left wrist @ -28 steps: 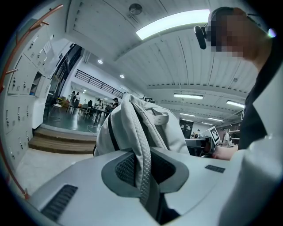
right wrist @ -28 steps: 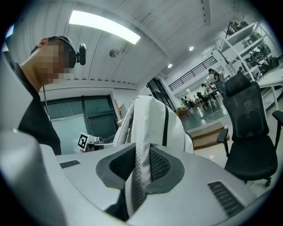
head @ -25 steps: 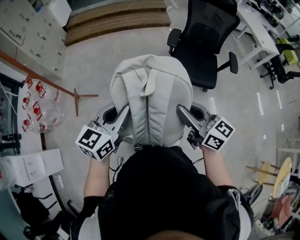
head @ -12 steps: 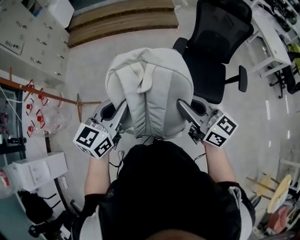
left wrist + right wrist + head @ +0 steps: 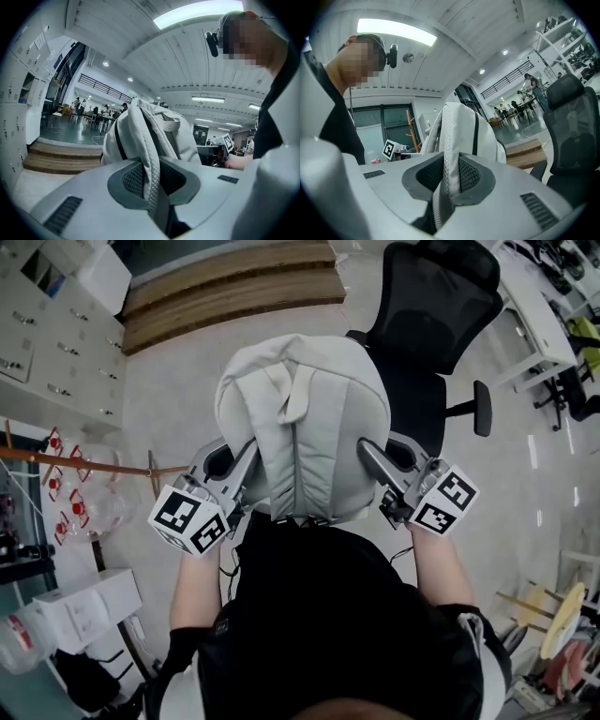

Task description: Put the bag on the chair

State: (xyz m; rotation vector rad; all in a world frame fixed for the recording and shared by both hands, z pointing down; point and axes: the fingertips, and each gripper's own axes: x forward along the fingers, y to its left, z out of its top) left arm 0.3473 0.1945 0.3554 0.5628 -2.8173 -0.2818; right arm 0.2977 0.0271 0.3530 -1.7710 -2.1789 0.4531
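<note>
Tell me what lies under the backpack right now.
The black chair shows past the backpack at its right edge, the floor at its left. The backpack covers part of the seat, so anything there is hidden.

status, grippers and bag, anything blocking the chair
Left gripper shut on a strap, right gripper shut on the other. Bag held up, not yet on chair. Nothing seen between.

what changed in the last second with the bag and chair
The bag has been carried nearer the chair, now overlapping its seat in the head view. Nothing taken or released: left gripper and right gripper each stay shut on a shoulder strap.
</note>
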